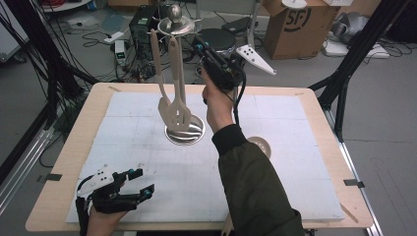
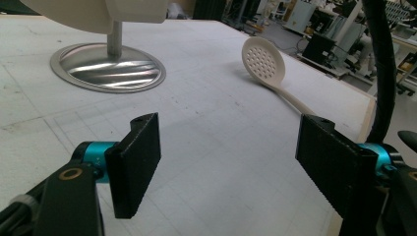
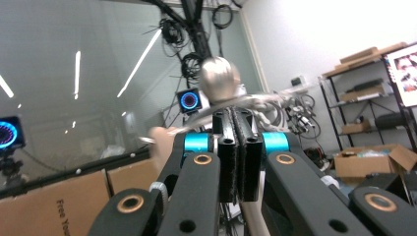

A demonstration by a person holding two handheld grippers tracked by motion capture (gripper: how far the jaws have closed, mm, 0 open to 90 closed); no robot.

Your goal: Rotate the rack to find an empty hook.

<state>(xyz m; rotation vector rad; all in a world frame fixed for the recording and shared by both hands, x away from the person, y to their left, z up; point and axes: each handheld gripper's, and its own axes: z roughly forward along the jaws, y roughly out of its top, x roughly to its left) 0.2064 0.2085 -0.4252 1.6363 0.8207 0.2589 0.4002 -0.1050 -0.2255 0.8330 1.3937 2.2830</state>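
Left gripper (image 1: 138, 183), lower left of the high view: jaws spread wide, nothing between them, resting low over the table (image 1: 74, 147). Skimmer (image 2: 265, 61): lies flat on the table, mid-right. Rack (image 1: 184, 132), centre: two spatulas (image 1: 173, 105) hang from it. Right gripper (image 1: 200, 48), upper centre: raised beside the rack top, jaws pressed together; whether they pinch anything cannot be told.

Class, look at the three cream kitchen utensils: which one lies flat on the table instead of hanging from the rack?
The round perforated skimmer lies flat; the slotted turner and the other utensil hang.
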